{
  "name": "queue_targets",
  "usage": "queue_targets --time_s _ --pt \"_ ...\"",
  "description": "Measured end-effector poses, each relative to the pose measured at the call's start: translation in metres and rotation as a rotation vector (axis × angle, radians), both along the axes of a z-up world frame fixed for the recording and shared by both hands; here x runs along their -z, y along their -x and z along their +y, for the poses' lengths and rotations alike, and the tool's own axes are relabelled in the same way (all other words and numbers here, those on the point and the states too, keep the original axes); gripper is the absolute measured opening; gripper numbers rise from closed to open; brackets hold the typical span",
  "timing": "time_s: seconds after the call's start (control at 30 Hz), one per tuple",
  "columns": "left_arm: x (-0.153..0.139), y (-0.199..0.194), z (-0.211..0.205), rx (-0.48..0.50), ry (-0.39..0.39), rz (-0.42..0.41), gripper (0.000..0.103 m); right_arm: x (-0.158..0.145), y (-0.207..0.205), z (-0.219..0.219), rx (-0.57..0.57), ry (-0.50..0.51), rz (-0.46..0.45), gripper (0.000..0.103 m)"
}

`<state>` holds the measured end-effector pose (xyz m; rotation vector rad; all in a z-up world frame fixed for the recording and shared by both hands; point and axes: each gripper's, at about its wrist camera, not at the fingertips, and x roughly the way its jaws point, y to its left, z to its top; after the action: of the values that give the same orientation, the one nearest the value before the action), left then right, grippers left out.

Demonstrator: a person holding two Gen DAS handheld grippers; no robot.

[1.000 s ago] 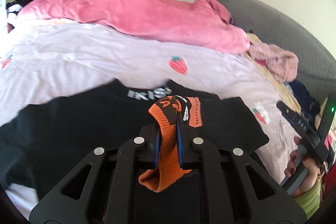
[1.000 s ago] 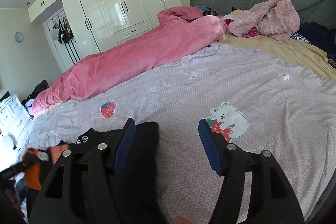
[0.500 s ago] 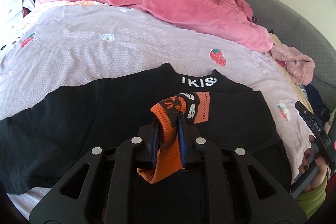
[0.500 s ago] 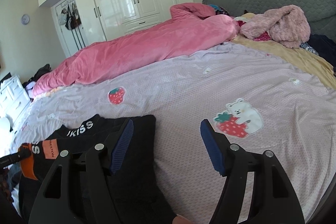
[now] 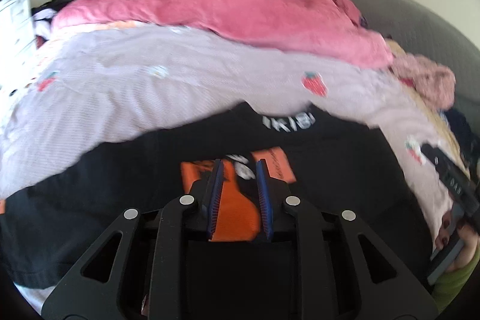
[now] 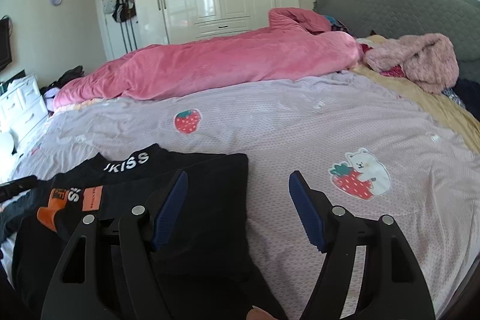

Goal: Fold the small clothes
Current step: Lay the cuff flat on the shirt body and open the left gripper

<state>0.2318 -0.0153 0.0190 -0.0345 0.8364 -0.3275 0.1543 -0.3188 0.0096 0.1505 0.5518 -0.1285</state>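
Note:
A black top (image 5: 90,200) with white letters on its collar lies flat on the lilac bedsheet (image 5: 150,98). Its sleeve, with an orange cuff (image 5: 234,212), is folded onto the body. My left gripper (image 5: 240,167) hovers just over that cuff. Its jaws are opening and the pads stand either side of the orange cloth without pinching it. In the right wrist view the cuff (image 6: 48,215) lies flat on the top (image 6: 210,200). My right gripper (image 6: 238,179) is open and still widening, empty, over the top's right edge.
A pink duvet (image 6: 210,65) runs along the far side of the bed. A fluffy pink garment (image 6: 420,59) and dark clothes lie by the grey headboard (image 6: 390,8). White drawers (image 6: 21,107) stand at the left. A hand (image 5: 450,230) holds the right gripper.
The left gripper sank toward the top, and its jaws parted and let go of the orange cuff, which now lies flat. The right gripper rolled and shifted sideways, jaws a little wider.

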Motion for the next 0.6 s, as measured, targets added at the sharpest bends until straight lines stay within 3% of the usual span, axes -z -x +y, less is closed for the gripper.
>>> queue_targets --time_s 0.1,0.23,0.37,0.5,0.6 --pt "0.018 -0.002 -0.016 0.037 -0.032 0.053 0.017 0.001 0.000 0.013 -0.041 0.029 0.005 0.069" --pt "0.052 -0.005 -0.022 0.024 -0.131 0.136 0.022 0.002 0.001 0.026 -0.084 0.056 0.012 0.071" --pt "0.055 -0.003 -0.018 0.020 -0.114 0.133 0.024 0.005 -0.003 0.043 -0.147 0.035 0.043 0.073" --pt "0.055 -0.002 -0.011 0.020 -0.069 0.145 0.025 0.024 -0.016 0.066 -0.185 0.138 0.161 0.078" --pt "0.056 -0.001 -0.008 0.024 -0.064 0.144 0.025 0.051 -0.030 0.063 -0.143 0.178 0.314 0.078"
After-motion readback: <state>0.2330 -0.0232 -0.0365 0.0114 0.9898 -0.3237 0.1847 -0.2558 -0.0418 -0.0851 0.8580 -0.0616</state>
